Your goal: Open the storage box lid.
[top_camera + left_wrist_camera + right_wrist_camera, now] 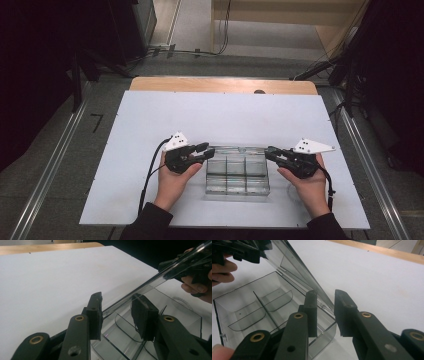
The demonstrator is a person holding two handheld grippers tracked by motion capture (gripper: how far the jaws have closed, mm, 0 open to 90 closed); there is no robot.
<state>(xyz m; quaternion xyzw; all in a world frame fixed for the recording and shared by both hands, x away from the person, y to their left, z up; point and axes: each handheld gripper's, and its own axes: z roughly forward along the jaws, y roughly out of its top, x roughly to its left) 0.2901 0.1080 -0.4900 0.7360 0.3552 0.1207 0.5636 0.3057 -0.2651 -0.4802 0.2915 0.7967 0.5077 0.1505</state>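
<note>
A clear, glossy plastic organiser box [237, 176], rectangular and split into compartments by thin curved dividers, sits on a smooth white board [150, 120] between two hands; its transparent hinged lid [160, 277] stands raised; the matte black left gripper [206, 148] straddles the lid's edge at one end, the right gripper [268, 151] at the other; whether either pair of pads actually presses the plastic is unclear.
</note>
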